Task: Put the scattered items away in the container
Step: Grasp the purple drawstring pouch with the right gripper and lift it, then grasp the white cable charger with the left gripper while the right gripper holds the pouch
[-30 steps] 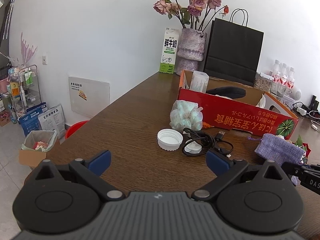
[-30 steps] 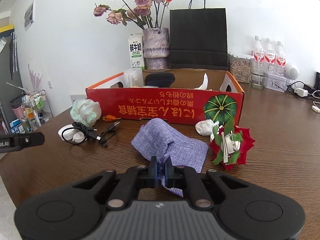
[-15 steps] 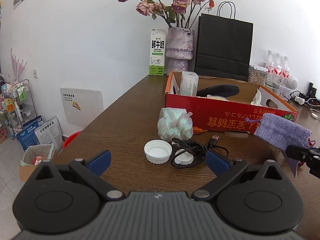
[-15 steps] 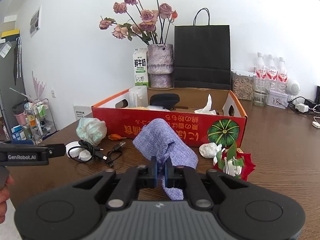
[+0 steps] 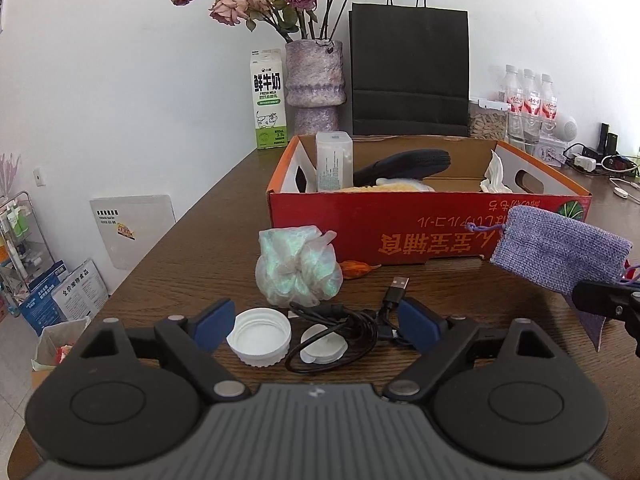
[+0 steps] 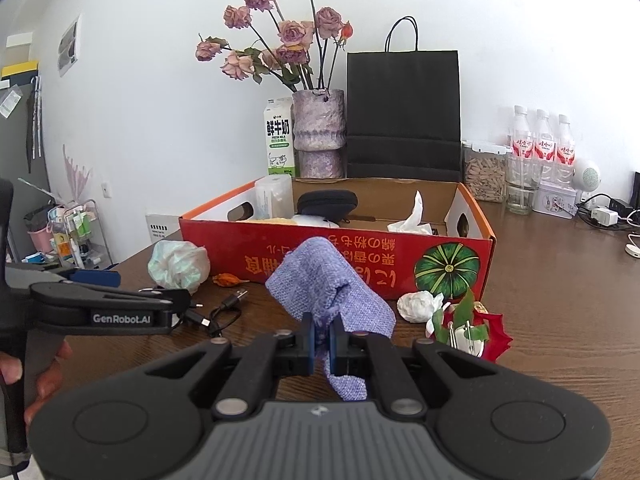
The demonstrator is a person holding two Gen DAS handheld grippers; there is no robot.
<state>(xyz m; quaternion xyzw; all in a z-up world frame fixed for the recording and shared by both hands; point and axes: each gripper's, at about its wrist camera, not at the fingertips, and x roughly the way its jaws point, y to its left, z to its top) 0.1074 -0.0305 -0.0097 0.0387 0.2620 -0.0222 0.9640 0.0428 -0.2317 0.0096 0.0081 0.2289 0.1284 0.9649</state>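
My right tongs (image 6: pixel 321 340) are clamped on the purple woven pouch (image 6: pixel 332 292), which I hold off the tabletop (image 6: pixel 560 300) in front of the red cardboard box (image 6: pixel 360 256). My left tongs (image 5: pixel 316 322) stand wide but are closing, with the white cap (image 5: pixel 259 336) and the coiled black cable (image 5: pixel 340 326) lying between the blue pads (image 5: pixel 212 322); I see no contact with either. Just beyond them sits a crumpled plastic bag (image 5: pixel 298 270), with a small orange scrap (image 5: pixel 358 269) beside it, possibly a dried leaf. Right of the pouch lie a white paper wad (image 6: pixel 418 306) and a red-and-green ornament (image 6: pixel 472 332). Inside the box I see a black case (image 6: pixel 328 202), a tissue (image 6: pixel 412 220) and a clear container (image 6: pixel 276 196).
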